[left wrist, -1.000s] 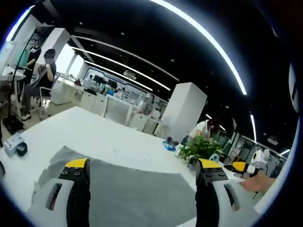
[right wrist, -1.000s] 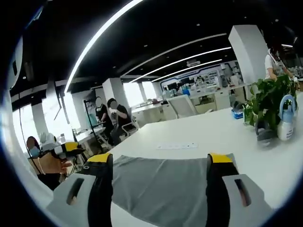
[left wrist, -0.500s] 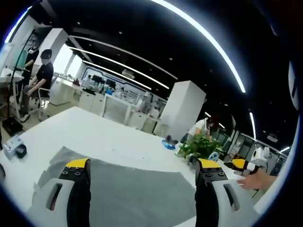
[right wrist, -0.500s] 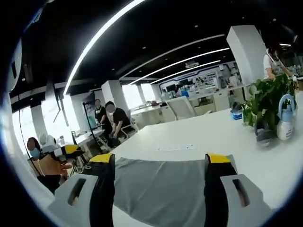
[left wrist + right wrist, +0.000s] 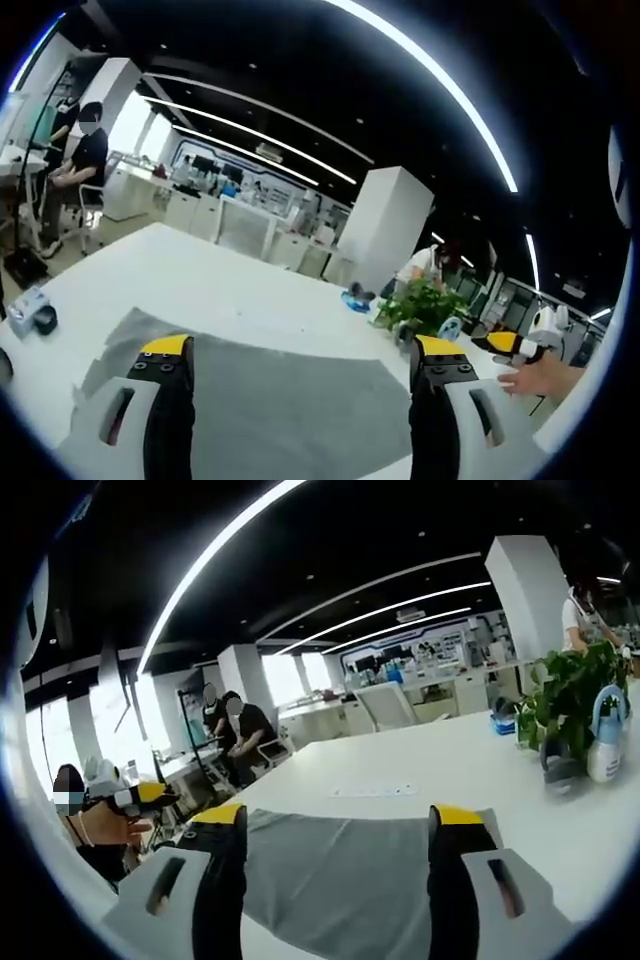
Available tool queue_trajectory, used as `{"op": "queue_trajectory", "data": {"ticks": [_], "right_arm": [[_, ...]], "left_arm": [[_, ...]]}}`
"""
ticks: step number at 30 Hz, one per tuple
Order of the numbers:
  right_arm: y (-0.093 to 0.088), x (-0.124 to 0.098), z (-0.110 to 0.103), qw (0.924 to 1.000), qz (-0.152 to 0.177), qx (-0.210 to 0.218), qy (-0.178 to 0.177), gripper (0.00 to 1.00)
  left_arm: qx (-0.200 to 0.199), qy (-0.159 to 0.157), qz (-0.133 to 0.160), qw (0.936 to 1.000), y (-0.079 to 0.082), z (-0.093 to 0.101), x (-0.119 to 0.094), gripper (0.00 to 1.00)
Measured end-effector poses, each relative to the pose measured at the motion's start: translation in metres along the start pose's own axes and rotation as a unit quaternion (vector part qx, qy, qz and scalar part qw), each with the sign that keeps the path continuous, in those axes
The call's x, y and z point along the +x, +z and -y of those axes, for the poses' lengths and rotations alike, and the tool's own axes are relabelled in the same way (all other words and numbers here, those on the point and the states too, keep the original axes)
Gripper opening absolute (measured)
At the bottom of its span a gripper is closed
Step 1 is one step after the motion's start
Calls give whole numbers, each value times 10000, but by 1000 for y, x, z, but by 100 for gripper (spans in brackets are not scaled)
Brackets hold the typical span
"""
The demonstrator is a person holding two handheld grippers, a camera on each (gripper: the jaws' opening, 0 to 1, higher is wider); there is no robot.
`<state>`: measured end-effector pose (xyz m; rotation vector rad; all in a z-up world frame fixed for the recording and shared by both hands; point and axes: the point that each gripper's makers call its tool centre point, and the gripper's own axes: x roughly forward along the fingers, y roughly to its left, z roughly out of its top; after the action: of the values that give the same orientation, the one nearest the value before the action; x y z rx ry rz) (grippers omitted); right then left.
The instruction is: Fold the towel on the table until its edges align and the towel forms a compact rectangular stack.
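Observation:
A grey towel point(image 5: 290, 400) lies spread flat on the white table point(image 5: 200, 275). In the left gripper view my left gripper point(image 5: 300, 355) hovers above its near edge, jaws wide apart and empty. The towel point(image 5: 340, 875) also lies between the jaws of my right gripper point(image 5: 335, 820), which is open and holds nothing. The right gripper's yellow tip point(image 5: 505, 345), with a hand behind it, shows at the right edge of the left gripper view. The left gripper's yellow tip point(image 5: 145, 795) shows at the left of the right gripper view.
A potted green plant point(image 5: 570, 695) and a spray bottle point(image 5: 603, 745) stand on the table's right side. A white strip point(image 5: 370, 791) lies beyond the towel. A small grey device point(image 5: 30, 310) sits at the table's left. People stand at desks in the background.
Both views have shifted slightly with the hands. The towel lies as before and both grippers stay open.

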<state>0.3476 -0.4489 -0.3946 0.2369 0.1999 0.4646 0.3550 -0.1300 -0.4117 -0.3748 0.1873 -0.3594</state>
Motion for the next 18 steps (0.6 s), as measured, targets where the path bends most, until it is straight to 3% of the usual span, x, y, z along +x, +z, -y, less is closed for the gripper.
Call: {"op": "queue_trajectory", "data": {"ticks": [18], "right_arm": [[-3,0,0,10000,-4,34,-79,70]], "left_arm": [[-17,-41,-92,9999,-4,-3,-5,89]]}}
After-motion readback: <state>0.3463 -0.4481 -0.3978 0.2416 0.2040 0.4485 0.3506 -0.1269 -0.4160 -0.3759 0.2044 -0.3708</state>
